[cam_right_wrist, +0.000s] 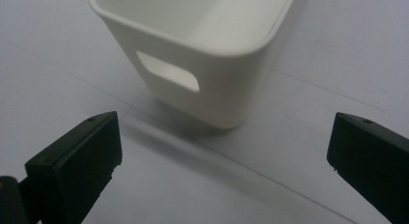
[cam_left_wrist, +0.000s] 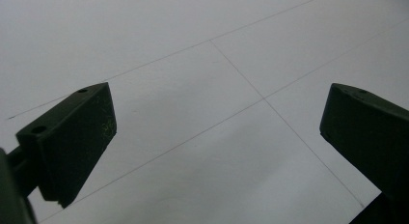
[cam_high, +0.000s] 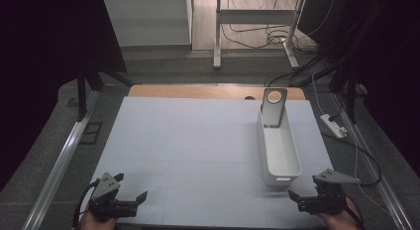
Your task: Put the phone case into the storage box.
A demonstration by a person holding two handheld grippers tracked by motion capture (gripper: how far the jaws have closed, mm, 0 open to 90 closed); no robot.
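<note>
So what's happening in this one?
A person holds a two-jaw gripper in each hand at the near edge of a white table top. Both are open and hold nothing. The right gripper faces the near end of a long, narrow white plastic bin, not touching it. A flat grey plate with a round hole leans upright at the bin's far end. The left gripper hovers over bare table.

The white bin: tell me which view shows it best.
The high view: the whole white bin shows, long and narrow, with a grey plate leaning in its far end. The right gripper view gives its near end and handle slot.
</note>
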